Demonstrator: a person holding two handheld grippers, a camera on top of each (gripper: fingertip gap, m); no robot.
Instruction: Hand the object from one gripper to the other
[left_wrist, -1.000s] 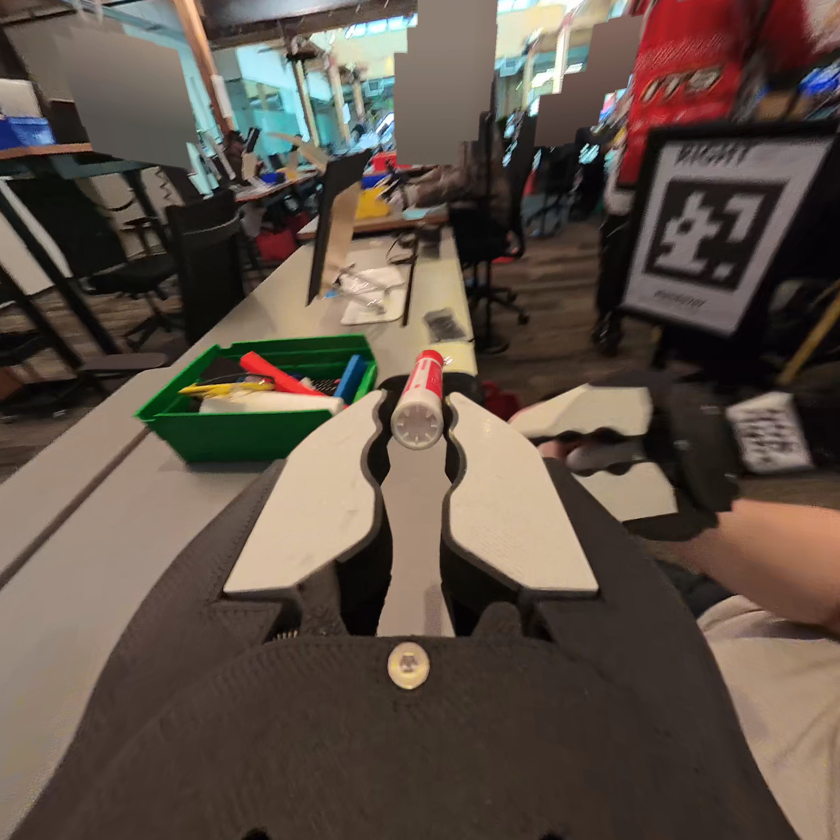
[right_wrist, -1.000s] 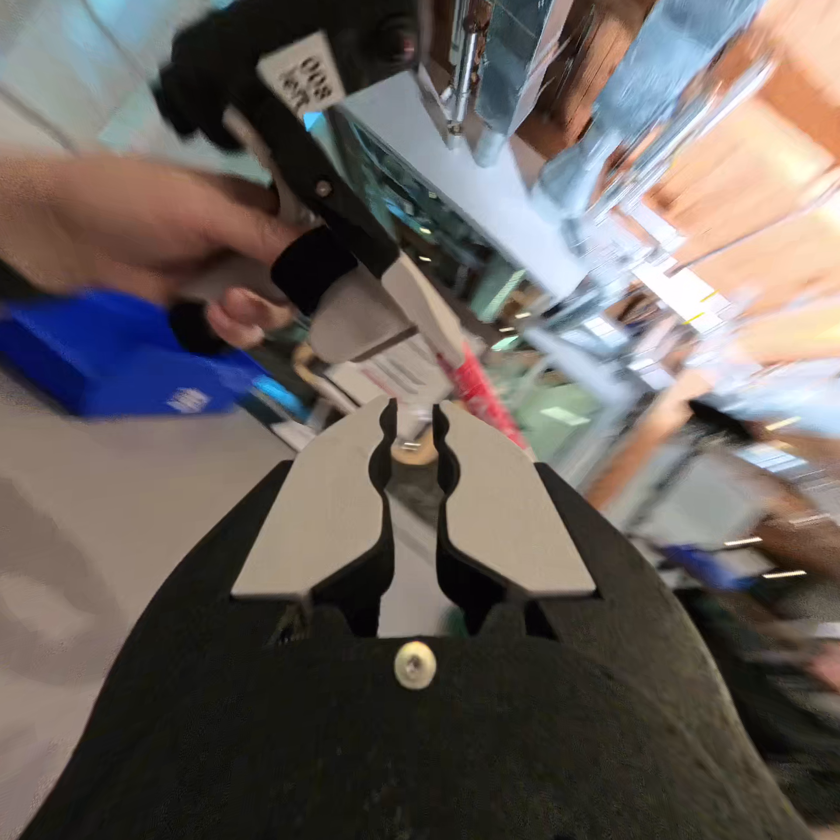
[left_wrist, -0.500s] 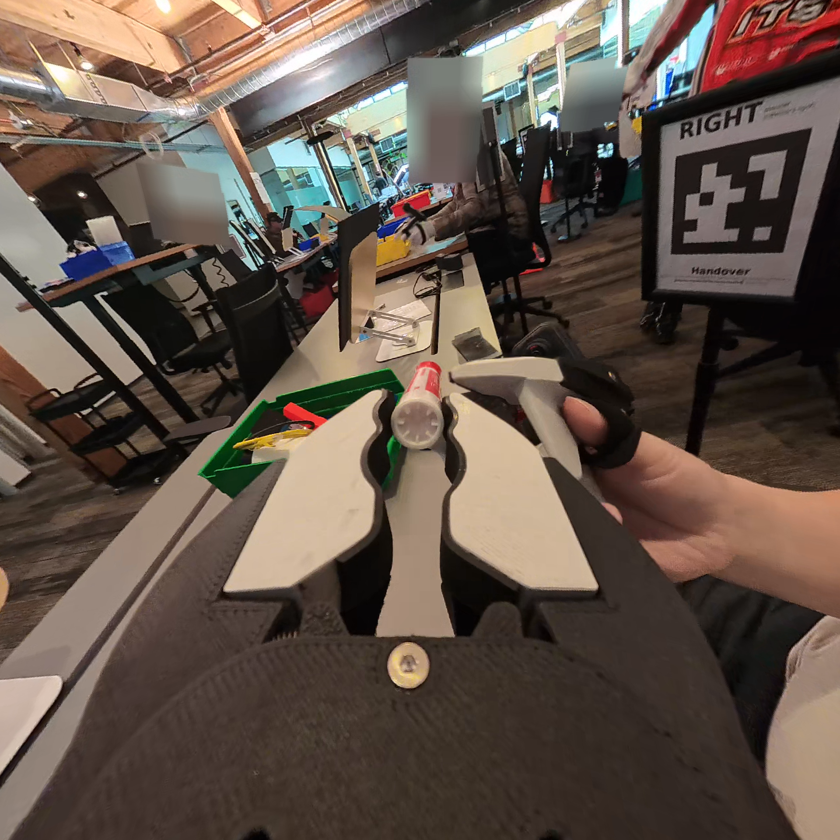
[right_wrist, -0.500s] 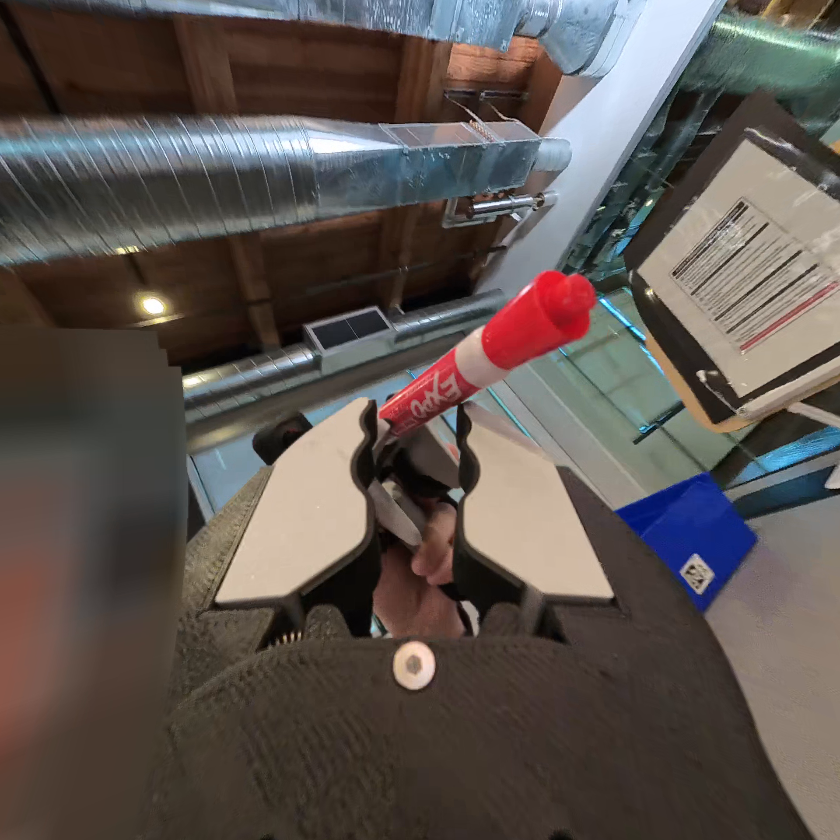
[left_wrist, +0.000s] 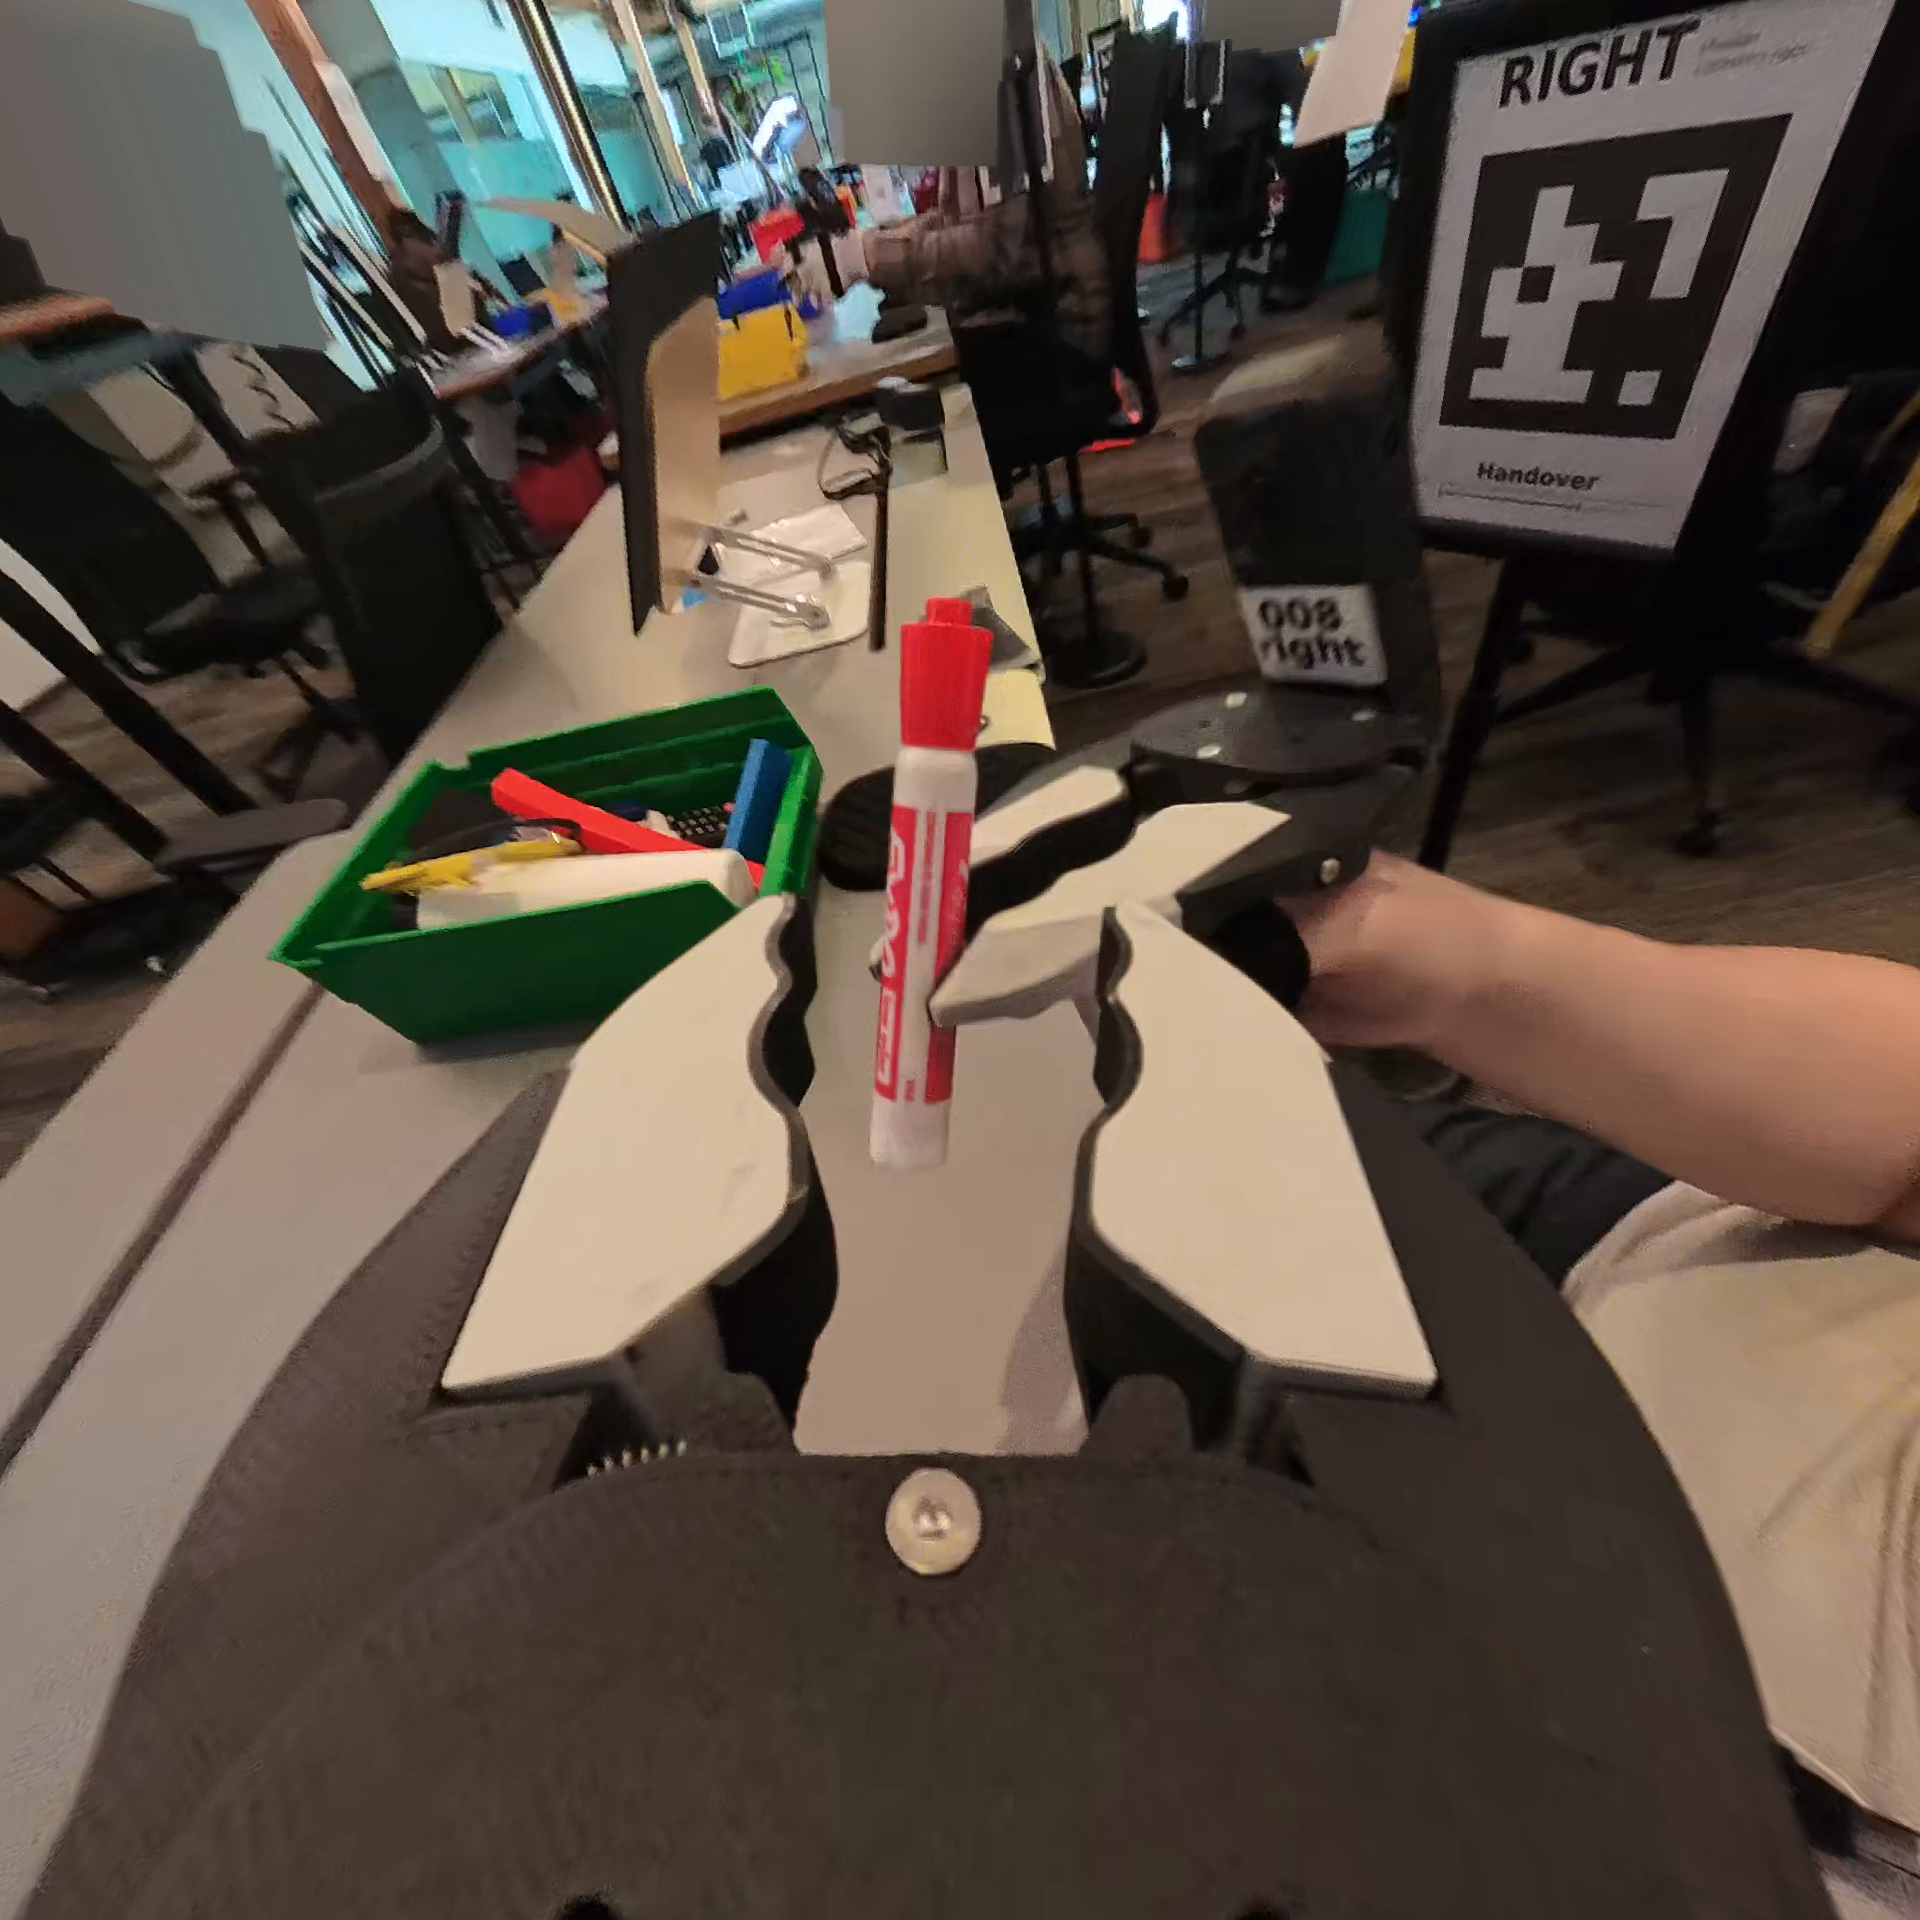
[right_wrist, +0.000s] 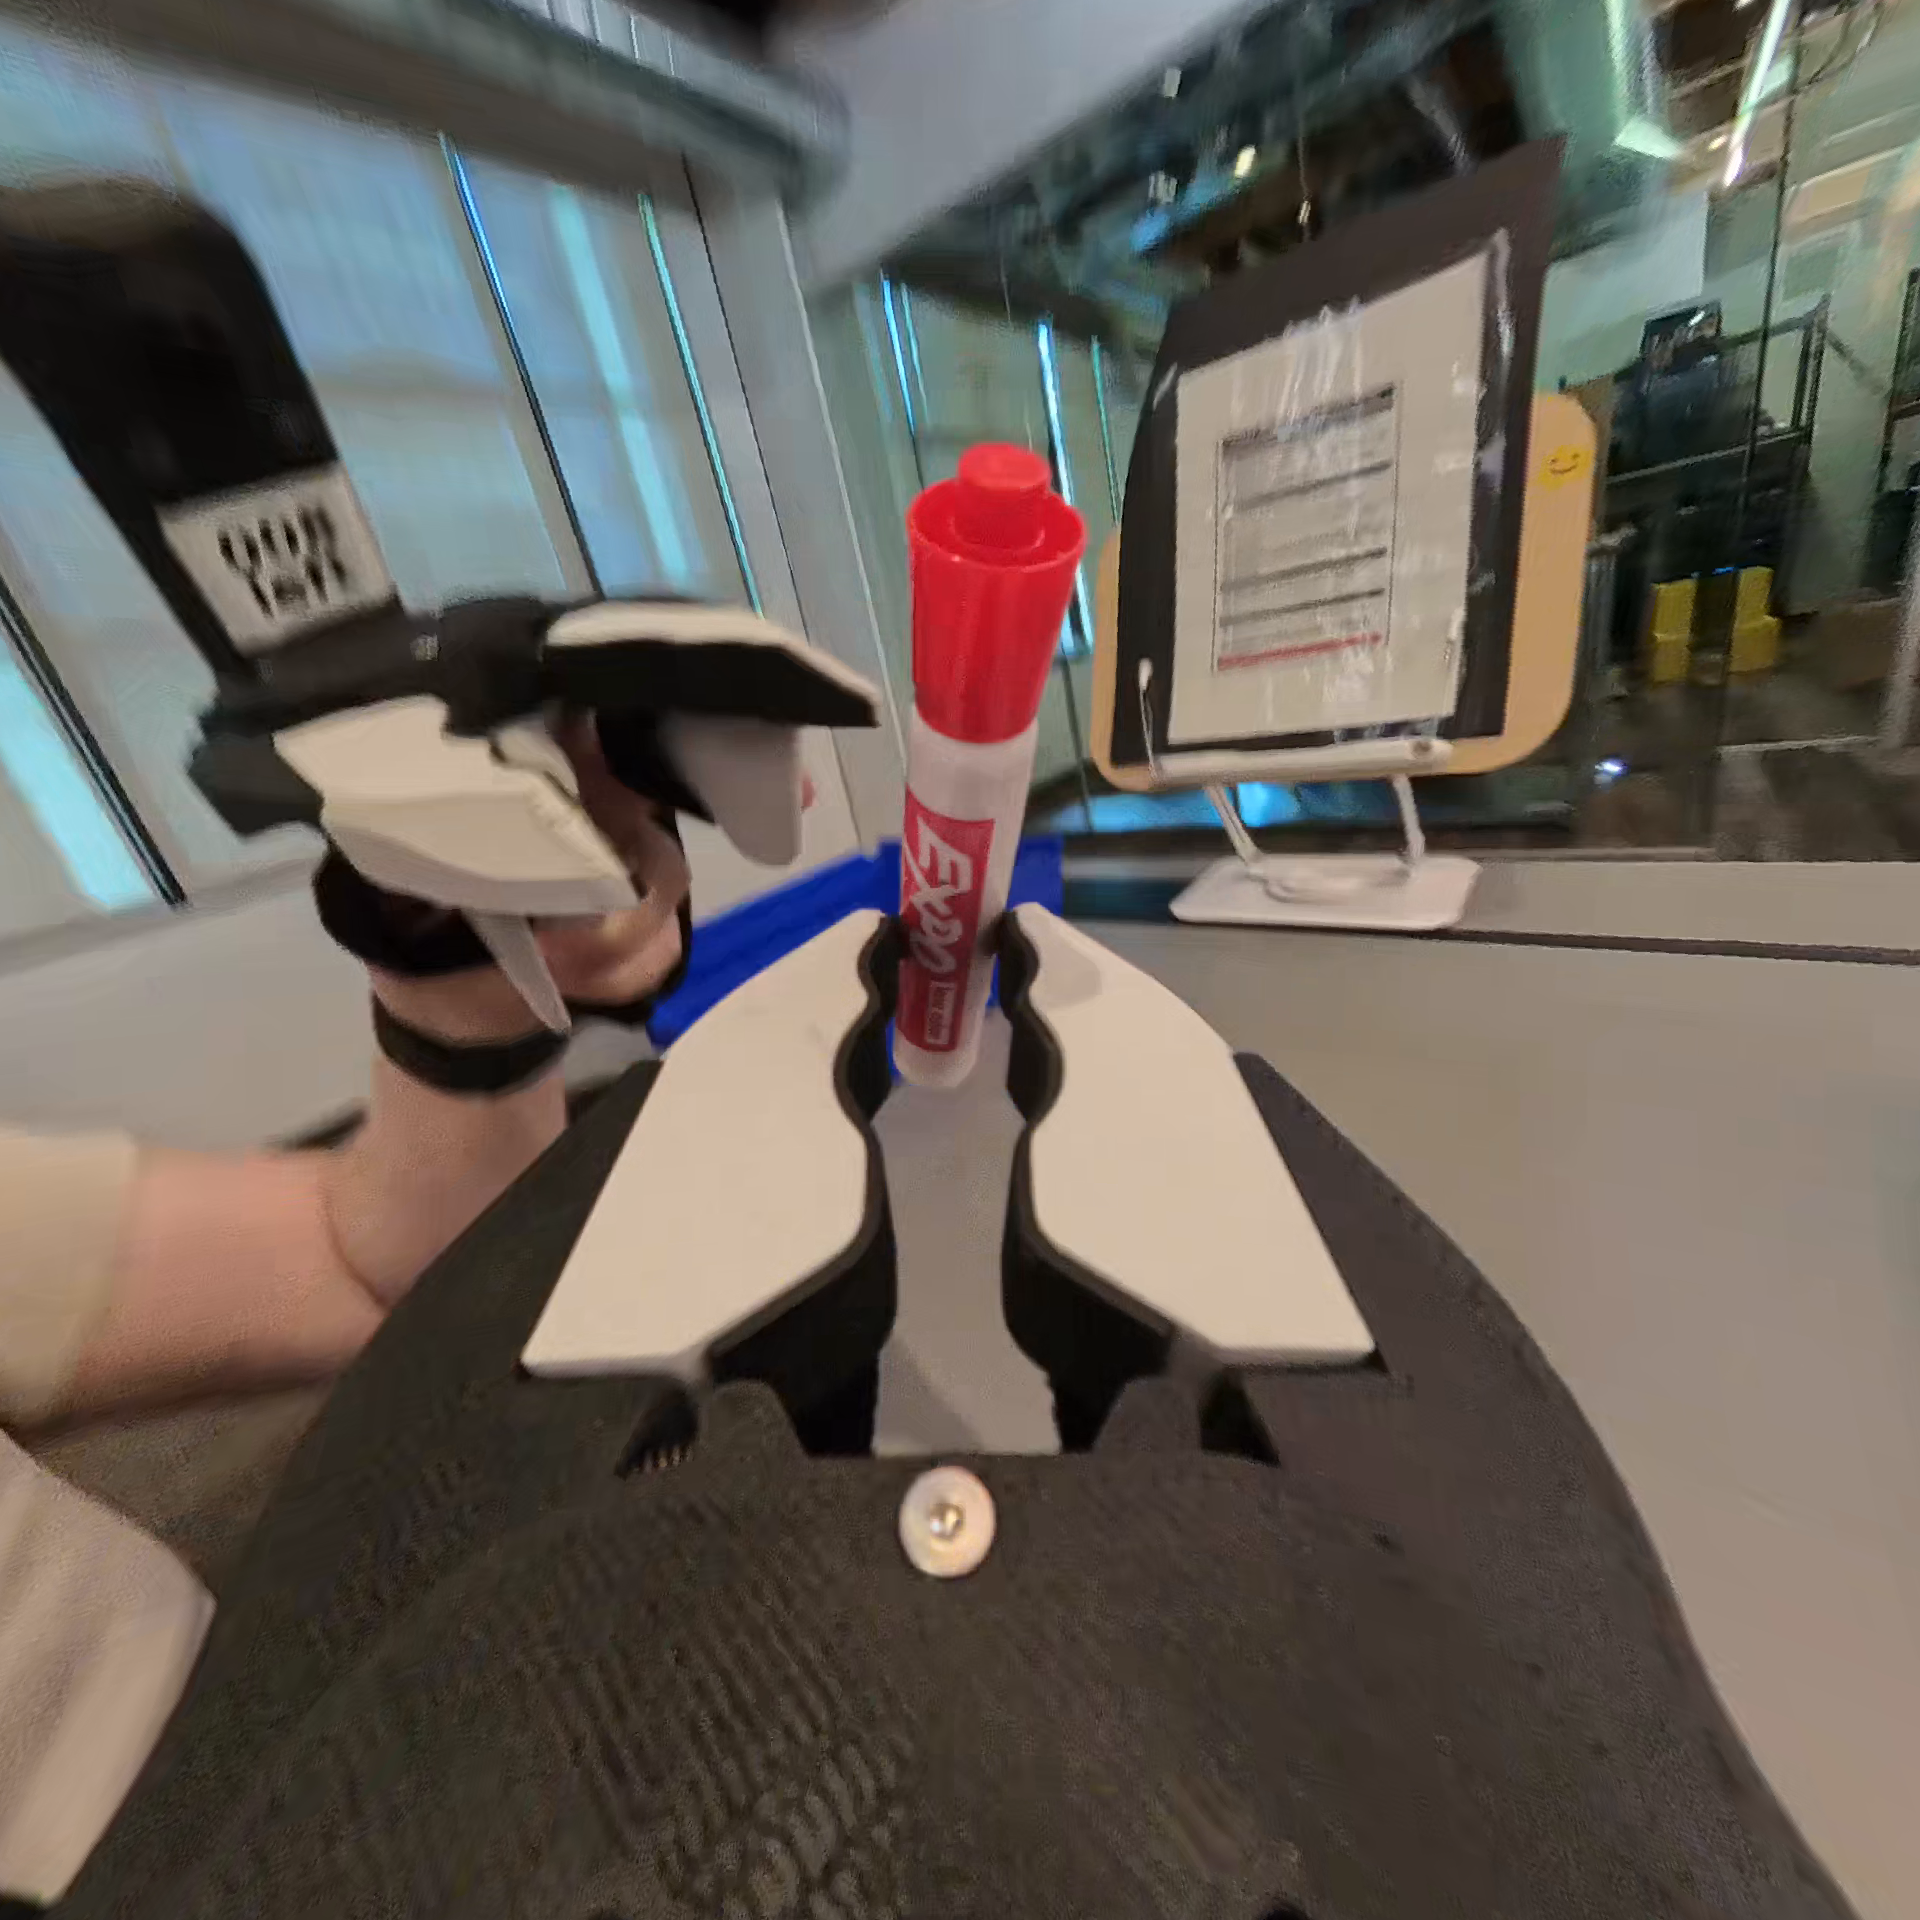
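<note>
A red-and-white marker (left_wrist: 925, 883) with a red cap stands upright in the air above the grey table (left_wrist: 312, 1195). My right gripper (right_wrist: 951, 920) is shut on the marker's (right_wrist: 971, 748) lower barrel. In the left wrist view it reaches in from the right, with one finger (left_wrist: 1049, 956) against the marker. My left gripper (left_wrist: 948, 920) is open, its jaws wide on either side of the marker without touching it. In the right wrist view the left gripper (right_wrist: 753, 805) sits open just left of the marker.
A green bin (left_wrist: 540, 966) of markers and other items stands on the table to the left. A black-and-white sign board (left_wrist: 1600, 270) stands at the right. A document stand (right_wrist: 1320, 561) and a blue bin (right_wrist: 748, 935) lie beyond the marker. A person sits at a far desk. Spacing between my two grippers at the tips: around 4 cm.
My left gripper has opened and let go of the marker. My right gripper has closed on it, and the marker now stands upright instead of pointing forward.
</note>
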